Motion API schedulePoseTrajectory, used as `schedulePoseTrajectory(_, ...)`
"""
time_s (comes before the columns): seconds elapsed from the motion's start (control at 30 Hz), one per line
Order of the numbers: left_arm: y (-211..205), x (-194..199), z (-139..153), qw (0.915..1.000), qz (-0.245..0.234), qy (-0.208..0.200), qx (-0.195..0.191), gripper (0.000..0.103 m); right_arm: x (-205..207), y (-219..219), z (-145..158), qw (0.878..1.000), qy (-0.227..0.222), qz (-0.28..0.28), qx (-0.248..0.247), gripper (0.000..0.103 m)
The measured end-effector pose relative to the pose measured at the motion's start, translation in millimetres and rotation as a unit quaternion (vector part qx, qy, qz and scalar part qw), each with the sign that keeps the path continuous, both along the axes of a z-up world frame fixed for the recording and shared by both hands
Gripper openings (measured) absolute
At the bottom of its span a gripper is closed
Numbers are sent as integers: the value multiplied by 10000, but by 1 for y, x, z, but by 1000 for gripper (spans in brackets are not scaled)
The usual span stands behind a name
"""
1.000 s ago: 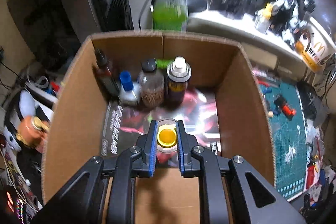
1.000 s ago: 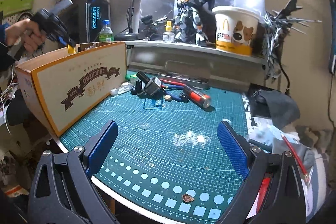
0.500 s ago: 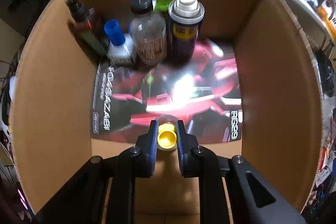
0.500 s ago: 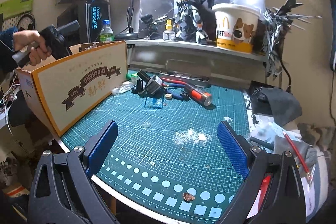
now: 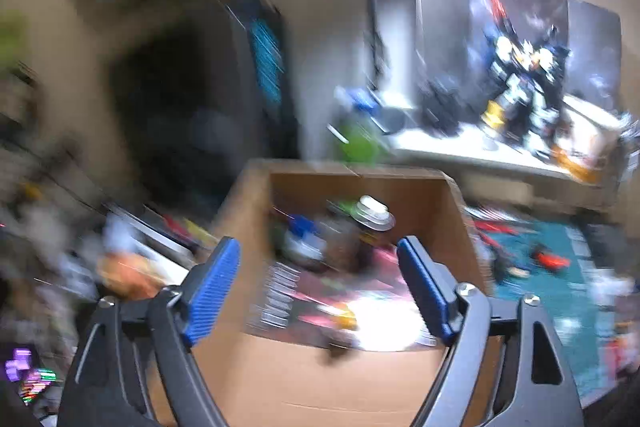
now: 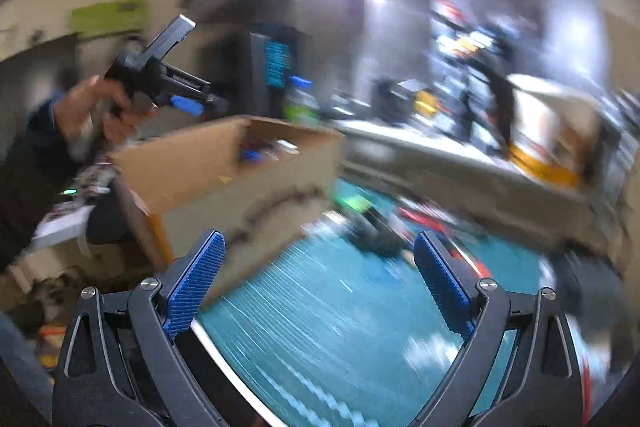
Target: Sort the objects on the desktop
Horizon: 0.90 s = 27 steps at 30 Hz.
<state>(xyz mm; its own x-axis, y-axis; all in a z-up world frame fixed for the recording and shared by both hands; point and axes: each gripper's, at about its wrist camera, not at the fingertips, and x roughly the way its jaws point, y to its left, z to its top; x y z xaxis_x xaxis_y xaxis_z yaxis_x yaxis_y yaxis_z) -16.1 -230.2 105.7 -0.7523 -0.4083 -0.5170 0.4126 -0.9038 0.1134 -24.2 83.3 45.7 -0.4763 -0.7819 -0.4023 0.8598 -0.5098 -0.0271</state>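
Note:
My left gripper (image 5: 318,287) hovers above the near end of the cardboard box (image 5: 352,171), its jaws opening wide with no pad touching anything. The small yellow-capped jar (image 5: 344,319), badly blurred, lies on the glossy print on the box floor below the gap. In the right wrist view a hand holds that left gripper (image 6: 208,101) over the box (image 6: 224,163). My right gripper (image 6: 318,287) is open and empty above the front edge of the green cutting mat (image 6: 340,307).
A spray can (image 5: 374,215), a blue-capped bottle (image 5: 304,227) and other bottles stand at the box's far wall. A green bottle (image 5: 360,147) stands behind it. Loose tools (image 5: 548,259) lie on the mat; a model figure (image 5: 520,87) and a paper bucket (image 6: 552,131) sit on the shelf.
The left gripper has let go of the yellow-capped jar inside the box, opened wide and lifted up and back. The right gripper rose and swung toward the box, still open.

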Motion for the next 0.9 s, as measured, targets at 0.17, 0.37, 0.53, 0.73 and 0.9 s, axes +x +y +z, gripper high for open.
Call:
schedulePoseTrajectory(0.17,11,43,2,9996,255,112,-84,87,-17,-89,35,9946,161,925,439,84)
schedulePoseTrajectory(0.37,7,60,-5,9972,630,129,-380,87,-36,-198,47,9757,132,1893,1095,69)
schedulePoseTrajectory(0.53,-14,70,-13,9947,945,136,-384,88,-54,-277,25,9502,-292,2305,2078,60)
schedulePoseTrajectory(0.73,-36,79,-25,9922,1191,19,-373,88,-61,-331,-12,9216,-467,2403,3013,42)
schedulePoseTrajectory(0.9,-51,82,-35,9912,1291,-117,-265,88,-72,-363,-51,8957,-785,2159,3807,42)
